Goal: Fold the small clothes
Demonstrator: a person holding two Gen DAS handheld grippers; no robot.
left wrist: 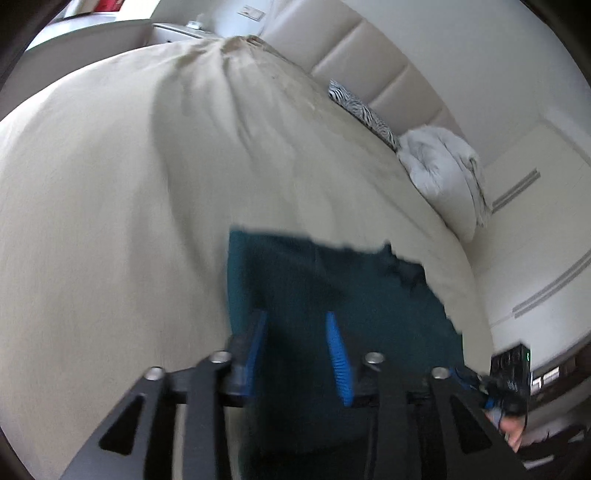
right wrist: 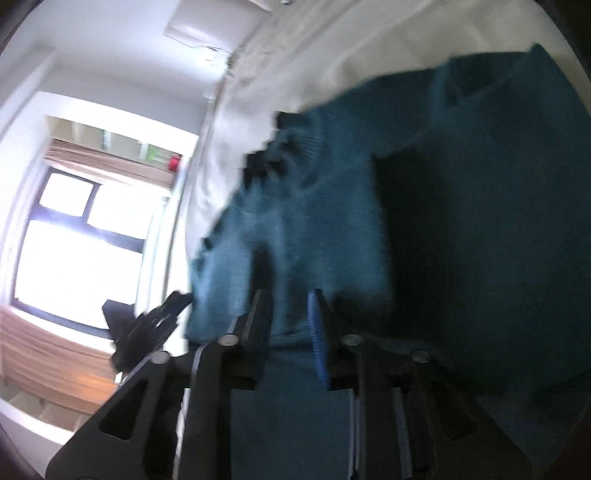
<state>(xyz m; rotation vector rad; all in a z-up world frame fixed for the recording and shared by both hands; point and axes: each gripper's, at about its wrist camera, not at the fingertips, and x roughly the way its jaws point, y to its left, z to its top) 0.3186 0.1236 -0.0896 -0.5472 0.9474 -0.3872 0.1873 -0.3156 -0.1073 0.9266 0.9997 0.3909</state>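
grippers: 2, left point(left wrist: 297, 321) + right point(right wrist: 290, 299) | teal garment point(left wrist: 332, 288): just 1 | bed point(left wrist: 110, 184): 1 | zebra-print pillow point(left wrist: 362, 110): 1 | white bundled duvet point(left wrist: 443, 166): 1 | window point(right wrist: 74, 236): 1

Bedroom, bed point(left wrist: 92, 177) under rumpled beige cover, padded cream headboard point(left wrist: 369, 55), zebra-print cushion point(left wrist: 362, 110) and white pillow point(left wrist: 443, 173) against it, pale bedside cabinet point(left wrist: 173, 31), white walls, bright window point(right wrist: 74, 251) with raised blind, daylight overexposed.
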